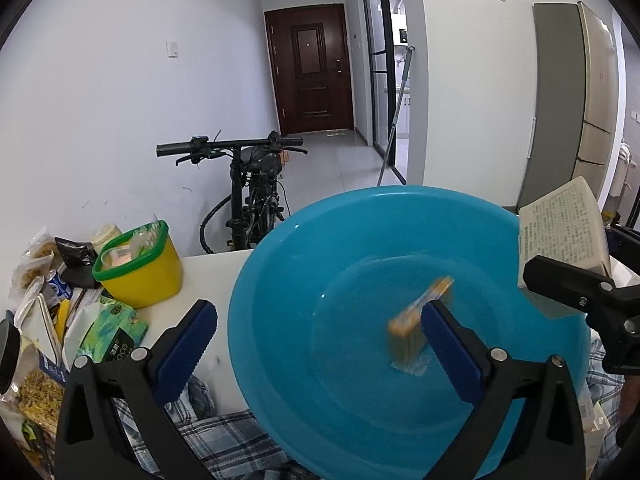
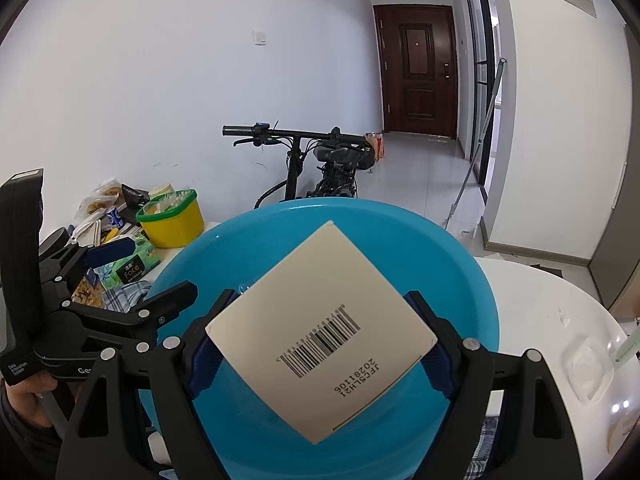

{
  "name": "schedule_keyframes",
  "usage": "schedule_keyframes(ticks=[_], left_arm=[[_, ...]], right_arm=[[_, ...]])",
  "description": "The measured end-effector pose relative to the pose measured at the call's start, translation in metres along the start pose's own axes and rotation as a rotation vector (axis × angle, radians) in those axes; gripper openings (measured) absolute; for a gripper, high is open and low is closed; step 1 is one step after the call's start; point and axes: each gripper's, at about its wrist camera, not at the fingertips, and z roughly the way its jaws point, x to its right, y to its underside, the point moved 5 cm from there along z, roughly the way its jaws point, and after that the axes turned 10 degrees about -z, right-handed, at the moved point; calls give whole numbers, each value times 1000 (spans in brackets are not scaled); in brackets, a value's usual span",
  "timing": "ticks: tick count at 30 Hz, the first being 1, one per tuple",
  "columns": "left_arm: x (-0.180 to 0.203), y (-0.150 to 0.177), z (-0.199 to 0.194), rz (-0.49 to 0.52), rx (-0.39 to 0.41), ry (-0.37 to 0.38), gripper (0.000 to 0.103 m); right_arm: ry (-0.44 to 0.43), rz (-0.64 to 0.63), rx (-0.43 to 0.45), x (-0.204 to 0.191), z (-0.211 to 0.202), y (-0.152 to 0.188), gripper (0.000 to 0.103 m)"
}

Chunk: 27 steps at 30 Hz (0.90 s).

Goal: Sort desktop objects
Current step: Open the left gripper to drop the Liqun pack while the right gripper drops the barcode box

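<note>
A big blue basin (image 1: pixel 360 400) stands on the white table and also shows in the right wrist view (image 2: pixel 460 280). My left gripper (image 1: pixel 316 344) is open over its left rim. A small orange packet (image 1: pixel 416 320), blurred, is in the air inside the basin by my right fingertip, touching neither pad that I can see. My right gripper (image 2: pixel 320 364) is shut on a cream cardboard box (image 2: pixel 320 344) with a barcode, held above the basin. The box (image 1: pixel 560 228) and right gripper (image 1: pixel 592 300) also show at the right of the left wrist view.
A yellow tub with a green rim (image 1: pixel 140 268) and a pile of snack bags (image 1: pixel 36 320) lie at the table's left. A plaid cloth (image 1: pixel 216 436) lies under the basin's near side. A clear plastic lid (image 2: pixel 588 368) lies at right. A bicycle (image 1: pixel 252 184) stands behind the table.
</note>
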Motion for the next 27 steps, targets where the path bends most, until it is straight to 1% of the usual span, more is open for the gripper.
schedule_keyframes(ticks=[7, 17, 23, 27], left_arm=[[7, -1, -1, 0, 9, 10, 103], [8, -1, -5, 5, 15, 8, 103], [9, -1, -4, 2, 8, 13, 103], [9, -1, -3, 8, 5, 0, 103]], right_arm=[[2, 1, -2, 1, 0, 1, 81], [2, -13, -6, -2, 1, 1, 81], [-4, -6, -14, 2, 2, 4, 81], [-2, -4, -22, 5, 4, 6, 81]])
